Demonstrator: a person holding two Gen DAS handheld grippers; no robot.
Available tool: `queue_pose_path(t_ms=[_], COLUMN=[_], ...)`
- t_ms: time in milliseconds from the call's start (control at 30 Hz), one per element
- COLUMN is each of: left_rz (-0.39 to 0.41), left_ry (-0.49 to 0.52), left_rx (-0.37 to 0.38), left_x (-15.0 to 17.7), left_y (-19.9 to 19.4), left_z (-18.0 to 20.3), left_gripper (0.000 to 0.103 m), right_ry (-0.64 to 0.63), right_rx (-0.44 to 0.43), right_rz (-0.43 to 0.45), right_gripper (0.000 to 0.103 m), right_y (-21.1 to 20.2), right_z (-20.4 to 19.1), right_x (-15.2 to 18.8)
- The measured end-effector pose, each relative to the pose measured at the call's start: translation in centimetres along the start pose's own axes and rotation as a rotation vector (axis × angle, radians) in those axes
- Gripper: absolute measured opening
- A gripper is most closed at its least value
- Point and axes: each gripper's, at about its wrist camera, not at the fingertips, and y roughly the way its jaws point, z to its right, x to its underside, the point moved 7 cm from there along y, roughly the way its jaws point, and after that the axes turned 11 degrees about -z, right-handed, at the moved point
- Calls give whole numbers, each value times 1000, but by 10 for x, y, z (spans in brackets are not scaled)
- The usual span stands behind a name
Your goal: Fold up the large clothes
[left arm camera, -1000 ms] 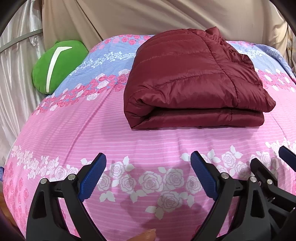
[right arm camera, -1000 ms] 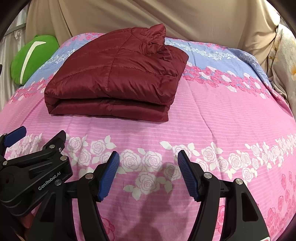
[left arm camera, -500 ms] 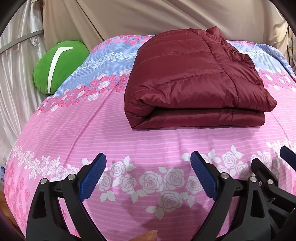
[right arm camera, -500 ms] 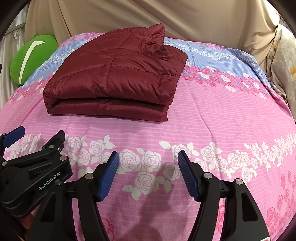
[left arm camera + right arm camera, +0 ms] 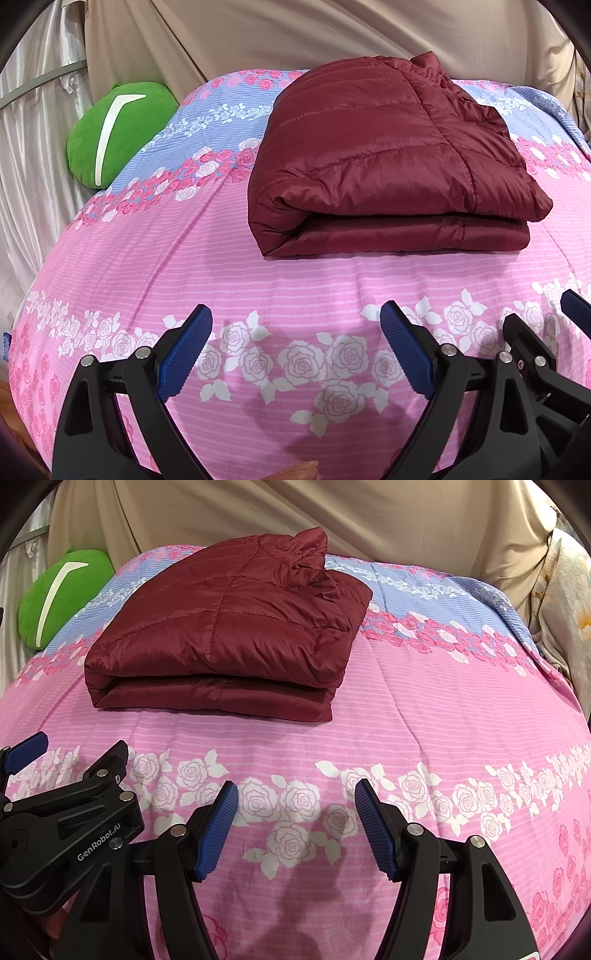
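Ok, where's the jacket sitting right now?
The folded jacket lies on the bedspread, ahead of both open hand-held grippers and apart from them. The green cushion is off to its left.

— Hidden under the folded maroon puffer jacket (image 5: 388, 162): its lower layers and the patch of floral bedspread (image 5: 258, 288) beneath.

— Cut off at the right edge: most of the right gripper (image 5: 576, 314). Half tucked behind the bed's edge: the green cushion (image 5: 114, 136).

— Too little showing at the bottom edge to identify: a skin-toned sliver (image 5: 299, 469).
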Motion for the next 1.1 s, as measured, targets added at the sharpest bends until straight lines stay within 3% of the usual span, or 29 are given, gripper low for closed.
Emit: queue_pose_path(t_ms=[1100], left_rz=[6], left_ry=[-2], left_rx=[1], left_x=[0], left_y=[-2], left_z=[0], left_gripper=[88], right_ry=[2], right_rx=[3], right_rz=[6], right_gripper=[64], right_y=[-1], right_z=[1], right_x=[0])
